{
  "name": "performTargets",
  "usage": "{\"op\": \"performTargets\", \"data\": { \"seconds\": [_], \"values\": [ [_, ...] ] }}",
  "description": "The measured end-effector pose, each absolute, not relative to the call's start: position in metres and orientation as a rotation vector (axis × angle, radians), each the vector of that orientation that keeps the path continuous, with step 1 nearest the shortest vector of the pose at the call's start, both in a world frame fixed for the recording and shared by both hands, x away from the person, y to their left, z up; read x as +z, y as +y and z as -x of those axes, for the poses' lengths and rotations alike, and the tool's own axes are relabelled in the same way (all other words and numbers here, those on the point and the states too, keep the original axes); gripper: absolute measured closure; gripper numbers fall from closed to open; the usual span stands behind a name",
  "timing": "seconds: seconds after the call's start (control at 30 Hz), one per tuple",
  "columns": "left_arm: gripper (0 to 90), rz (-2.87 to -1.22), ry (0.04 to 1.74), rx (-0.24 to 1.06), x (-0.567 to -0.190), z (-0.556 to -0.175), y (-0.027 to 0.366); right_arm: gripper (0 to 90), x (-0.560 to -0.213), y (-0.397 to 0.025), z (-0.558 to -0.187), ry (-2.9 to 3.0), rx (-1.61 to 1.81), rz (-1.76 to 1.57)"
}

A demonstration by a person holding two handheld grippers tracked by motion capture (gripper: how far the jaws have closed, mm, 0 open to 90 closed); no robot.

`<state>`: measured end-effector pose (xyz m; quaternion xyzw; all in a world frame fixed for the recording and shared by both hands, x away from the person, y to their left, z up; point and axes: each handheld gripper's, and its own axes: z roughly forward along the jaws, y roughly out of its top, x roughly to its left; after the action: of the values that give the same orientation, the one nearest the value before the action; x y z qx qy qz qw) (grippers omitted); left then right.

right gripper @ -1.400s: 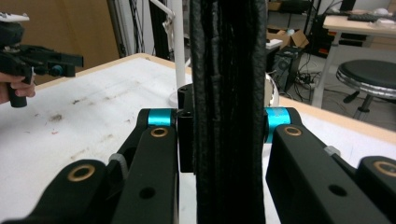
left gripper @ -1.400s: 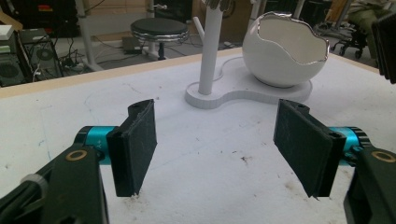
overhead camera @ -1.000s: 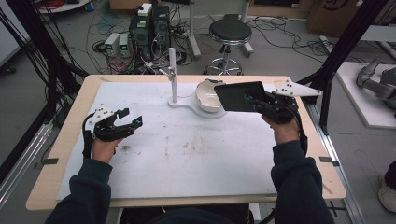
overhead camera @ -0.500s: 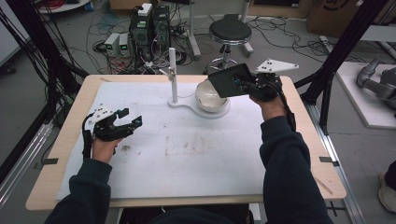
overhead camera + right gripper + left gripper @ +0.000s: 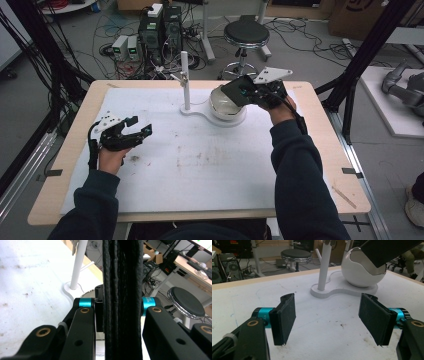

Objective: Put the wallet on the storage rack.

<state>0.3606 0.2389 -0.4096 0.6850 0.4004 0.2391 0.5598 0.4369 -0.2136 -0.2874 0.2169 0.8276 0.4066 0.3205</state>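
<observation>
Moved: right tongs (image 5: pixel 248 90) have carried the black wallet (image 5: pixel 239 90) left, over the white bowl (image 5: pixel 226 105).
Wallet: clamped edge-on between right tongs.
Left tongs (image 5: pixel 138 128): spread wide, empty, above counter (image 5: pixel 200 170), well apart.

The black flat object (image 5: pixel 122 300) clamped in the right gripper (image 5: pixel 119 305) runs off the top and bottom edges of the right gripper view, so its full length is not seen there; edge-on, its face cannot be read. It hides most of the white bowl (image 5: pixel 93 293) behind it. In the left gripper view, the same black object (image 5: pixel 387 251) is cut off at 1 o'clock and covers the bowl's (image 5: pixel 362 271) upper right rim. The white post (image 5: pixel 324 265) leaves the top edge. In the high view, the person's forearms leave the frame at 6 o'clock.
</observation>
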Motion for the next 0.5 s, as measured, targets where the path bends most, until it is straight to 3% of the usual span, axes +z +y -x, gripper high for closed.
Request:
{"op": "performTargets", "data": {
  "seconds": [0.5],
  "values": [
    [29.8, -1.607, 0.947, 0.554, -0.410, -0.361, 0.239, 73.5, -0.307, -0.183, -0.462, 2.258, 0.860, -0.455]
  ]
}}
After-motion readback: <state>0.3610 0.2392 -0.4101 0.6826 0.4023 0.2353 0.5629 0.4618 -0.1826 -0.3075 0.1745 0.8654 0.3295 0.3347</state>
